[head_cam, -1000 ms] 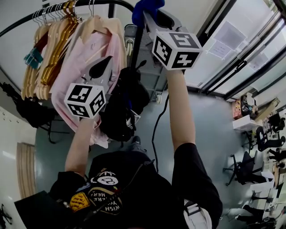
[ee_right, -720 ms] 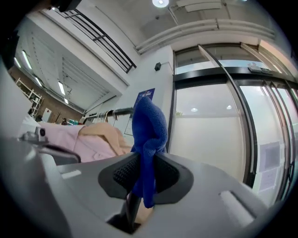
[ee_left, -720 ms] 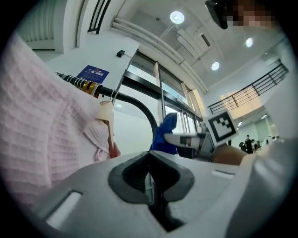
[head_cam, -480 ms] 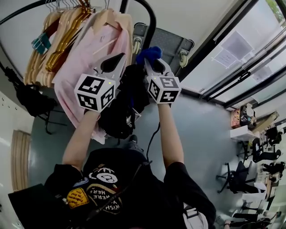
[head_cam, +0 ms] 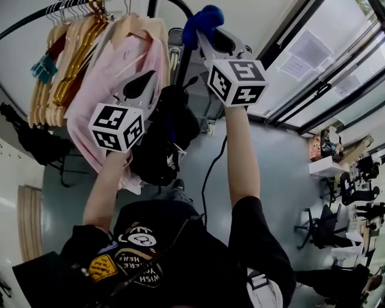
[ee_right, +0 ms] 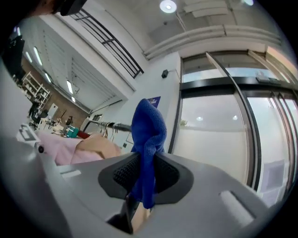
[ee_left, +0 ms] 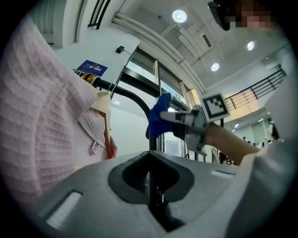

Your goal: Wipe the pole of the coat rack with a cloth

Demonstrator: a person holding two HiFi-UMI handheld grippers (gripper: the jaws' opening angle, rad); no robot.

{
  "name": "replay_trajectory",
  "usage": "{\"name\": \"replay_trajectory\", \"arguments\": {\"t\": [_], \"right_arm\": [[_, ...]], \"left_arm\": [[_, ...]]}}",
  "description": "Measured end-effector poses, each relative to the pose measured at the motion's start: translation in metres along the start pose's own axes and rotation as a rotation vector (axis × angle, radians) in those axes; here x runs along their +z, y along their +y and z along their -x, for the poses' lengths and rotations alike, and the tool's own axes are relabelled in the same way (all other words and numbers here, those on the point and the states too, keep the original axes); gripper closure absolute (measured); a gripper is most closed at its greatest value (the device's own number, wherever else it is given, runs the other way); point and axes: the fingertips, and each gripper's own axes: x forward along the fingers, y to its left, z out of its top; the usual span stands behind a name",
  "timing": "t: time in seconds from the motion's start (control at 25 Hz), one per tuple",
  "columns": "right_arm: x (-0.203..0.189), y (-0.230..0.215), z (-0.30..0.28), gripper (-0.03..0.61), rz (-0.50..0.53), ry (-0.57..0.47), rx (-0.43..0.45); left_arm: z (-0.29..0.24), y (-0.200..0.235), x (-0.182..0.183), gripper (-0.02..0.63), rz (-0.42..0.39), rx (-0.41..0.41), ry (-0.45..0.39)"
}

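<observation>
The coat rack's black pole [head_cam: 182, 66] rises at the top middle of the head view. My right gripper [head_cam: 203, 31] is shut on a blue cloth [head_cam: 202, 18] and presses it against the pole high up, near the bend into the top rail. In the right gripper view the blue cloth [ee_right: 148, 135] stands up out of the shut jaws. My left gripper [head_cam: 142, 83] hangs lower and to the left, beside a pink shirt [head_cam: 114, 72], jaws shut with nothing between them. From the left gripper view the cloth [ee_left: 157, 120] wraps the pole [ee_left: 153, 142].
Wooden hangers [head_cam: 63, 72] crowd the rail at the left. A black garment [head_cam: 165, 141] hangs by the pole below my grippers. A grey wheeled frame [head_cam: 207, 105] stands behind the pole. Glass doors [head_cam: 319, 66] line the right, and a black cable [head_cam: 210, 174] trails on the floor.
My right gripper slid the blue cloth down the pole, then back up to near the top bend. The left gripper barely shifted.
</observation>
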Motion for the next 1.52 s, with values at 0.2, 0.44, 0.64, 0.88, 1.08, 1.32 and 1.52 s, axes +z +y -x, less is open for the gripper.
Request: {"name": "replay_trajectory", "arguments": {"t": [0.2,0.44,0.64,0.88,1.08,1.32,1.52], "right_arm": [[0.06,0.006,-0.037,0.503,0.054,-0.04,0.067],[0.001,-0.004,-0.008,0.505,-0.021,-0.018,-0.025],[-0.107,0.011,0.018,0.505,-0.192,0.113,-0.029],[-0.174,0.033,0.032,0.506,-0.205,0.191,0.018],[-0.095,0.011,0.026,0.506,-0.126,0.109,0.011],[0.053,0.002,-0.018,0.506,0.064,-0.066,0.046],[0.046,0.001,-0.033,0.506,0.044,-0.081,0.031]], "left_arm": [[0.001,0.001,0.001,0.609,0.002,0.007,-0.001],[0.011,0.009,-0.002,0.609,0.002,0.027,-0.004],[0.012,0.014,-0.01,0.609,0.023,0.031,-0.002],[0.004,0.004,-0.012,0.609,0.021,0.016,-0.004],[0.001,0.001,-0.007,0.609,0.014,0.004,-0.008],[0.002,0.005,0.001,0.609,0.008,0.022,-0.018],[0.009,0.006,0.012,0.609,-0.021,0.045,-0.04]]}}
